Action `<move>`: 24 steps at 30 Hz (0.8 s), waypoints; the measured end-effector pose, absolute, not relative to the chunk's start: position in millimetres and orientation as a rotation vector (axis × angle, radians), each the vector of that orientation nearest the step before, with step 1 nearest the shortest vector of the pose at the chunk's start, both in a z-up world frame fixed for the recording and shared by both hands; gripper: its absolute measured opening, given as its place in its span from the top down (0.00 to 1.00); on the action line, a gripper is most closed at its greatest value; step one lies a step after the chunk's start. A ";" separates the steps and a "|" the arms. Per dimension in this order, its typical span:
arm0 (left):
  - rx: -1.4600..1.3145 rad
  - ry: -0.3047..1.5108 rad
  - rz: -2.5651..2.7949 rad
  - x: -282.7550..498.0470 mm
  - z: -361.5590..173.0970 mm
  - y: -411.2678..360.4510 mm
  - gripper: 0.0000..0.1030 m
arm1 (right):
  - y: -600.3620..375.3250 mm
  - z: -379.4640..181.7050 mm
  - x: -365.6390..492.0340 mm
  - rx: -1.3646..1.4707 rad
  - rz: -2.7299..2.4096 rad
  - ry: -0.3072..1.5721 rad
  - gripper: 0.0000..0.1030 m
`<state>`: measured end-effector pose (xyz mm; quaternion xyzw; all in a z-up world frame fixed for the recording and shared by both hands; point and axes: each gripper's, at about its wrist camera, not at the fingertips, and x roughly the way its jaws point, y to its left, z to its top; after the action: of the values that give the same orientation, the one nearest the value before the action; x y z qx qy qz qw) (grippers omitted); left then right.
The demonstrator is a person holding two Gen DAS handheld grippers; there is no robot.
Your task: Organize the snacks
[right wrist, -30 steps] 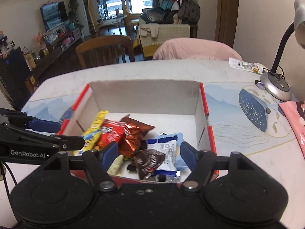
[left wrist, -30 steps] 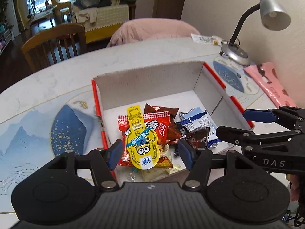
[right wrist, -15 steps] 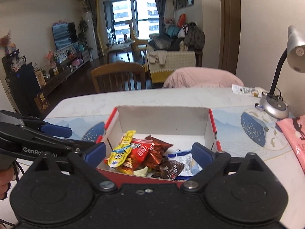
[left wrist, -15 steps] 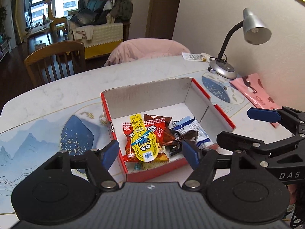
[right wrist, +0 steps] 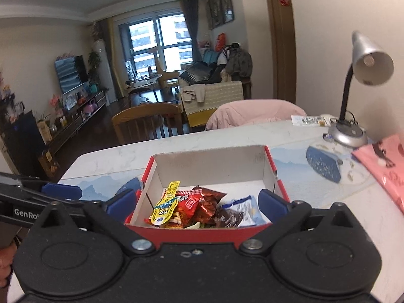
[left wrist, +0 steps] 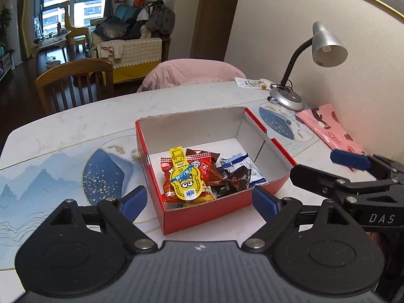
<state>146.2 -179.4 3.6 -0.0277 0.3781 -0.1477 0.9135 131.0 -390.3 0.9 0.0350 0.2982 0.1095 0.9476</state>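
**Both grippers wide open and empty above a box of snacks**

Nearest the left wrist camera, the left gripper (left wrist: 200,200) is spread wide, its blue-padded fingers (left wrist: 133,200) holding nothing and hanging above the near end of the red cardboard box (left wrist: 202,214). The right gripper (right wrist: 198,202) is likewise fully spread and empty — its pads frame the box's near corners in its own view, though whether they touch the cardboard is hard to judge through the fisheye.

The box sits on the marble table (left wrist: 75,121), partly over a blue mountain-print placemat (left wrist: 50,176). The snacks lie piled in the near half of it: a yellow Minions packet (left wrist: 185,180) on top of a red wrapper (left wrist: 207,170), a dark chocolate wrapper (left wrist: 236,178) just beside them, and a blue-and-white packet (left wrist: 248,165) toward the right wall. The far half of the box floor shows bare white.

Further right lies a pink patterned bag (left wrist: 330,131) — well apart from the box — and past it a silver desk lamp (left wrist: 325,45) stands near the wall. At the table's far edge are a wooden chair (left wrist: 73,83) and a chair draped in pink cloth (left wrist: 192,72).
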 end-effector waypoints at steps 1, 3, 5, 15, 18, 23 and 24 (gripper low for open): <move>-0.056 0.777 -0.303 145.0 3.9 -179.5 0.12 | -390.8 0.4 128.9 0.075 0.215 0.605 0.00; -0.055 0.767 -0.298 140.6 4.3 -179.2 0.12 | -391.0 -0.2 125.1 0.071 0.197 0.597 0.00; -0.058 0.762 -0.298 137.2 4.9 -179.1 0.12 | -391.5 -1.1 119.6 0.074 0.176 0.583 0.00; -0.048 0.736 -0.260 126.1 5.2 -181.2 0.12 | -396.3 -6.1 110.4 0.120 0.121 0.567 0.00; -0.058 0.744 -0.250 125.7 2.9 -179.4 0.12 | -395.4 -5.1 108.1 0.131 0.110 0.552 0.00; -0.066 0.737 -0.240 123.2 3.3 -177.8 0.12 | -392.1 -5.0 107.5 0.110 0.116 0.563 0.00; -0.067 0.734 -0.238 122.8 3.6 -177.7 0.12 | -392.3 -5.3 107.1 0.111 0.124 0.566 0.00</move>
<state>122.8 -177.7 3.6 -0.0327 0.3577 -0.1161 0.9260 107.1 -392.3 -5.3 0.0546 0.2790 0.0611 0.9568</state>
